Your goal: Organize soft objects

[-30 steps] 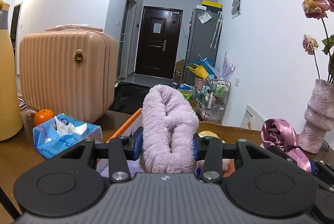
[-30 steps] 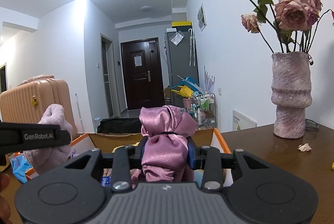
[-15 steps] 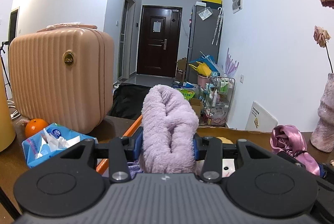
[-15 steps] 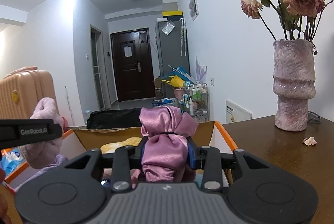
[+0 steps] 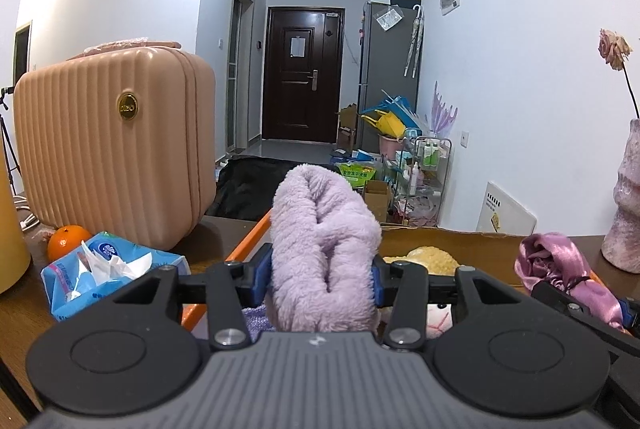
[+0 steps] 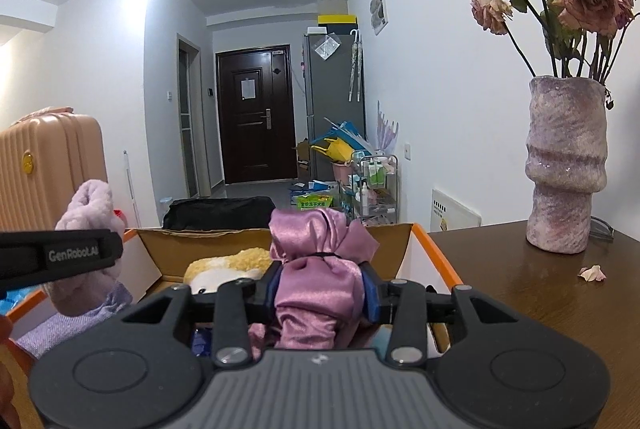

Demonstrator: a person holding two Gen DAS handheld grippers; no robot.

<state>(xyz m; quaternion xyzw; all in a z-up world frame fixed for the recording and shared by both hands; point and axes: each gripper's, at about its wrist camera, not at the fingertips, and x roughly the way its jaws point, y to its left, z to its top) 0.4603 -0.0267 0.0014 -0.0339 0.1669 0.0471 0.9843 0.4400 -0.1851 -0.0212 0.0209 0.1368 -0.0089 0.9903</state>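
Observation:
A fluffy lilac cloth (image 5: 320, 221) stands upright between the blue pads of my left gripper (image 5: 320, 279). The jaws are opening, and the pads still touch its sides. My right gripper (image 6: 320, 287) holds a tied pink satin pouch (image 6: 316, 261) the same way, its jaws also opening. Both hang over an open cardboard box with orange edges (image 6: 400, 241). A yellow plush toy (image 6: 232, 261) lies inside the box. In the right wrist view the left gripper's finger (image 6: 60, 253) and its lilac cloth (image 6: 90, 205) show at the left. The left wrist view catches the satin pouch (image 5: 560, 269) at the right.
A peach ribbed suitcase (image 5: 112, 141) stands left of the box on the brown table, with a blue tissue pack (image 5: 108, 273) and an orange (image 5: 66, 235) in front of it. A pink vase of dried roses (image 6: 566, 165) stands at the right, a petal (image 6: 592, 272) beside it.
Both grippers moved forward and slightly down over the box, so its inside and the plush toy show more. Both pairs of jaws have widened a little around their loads.

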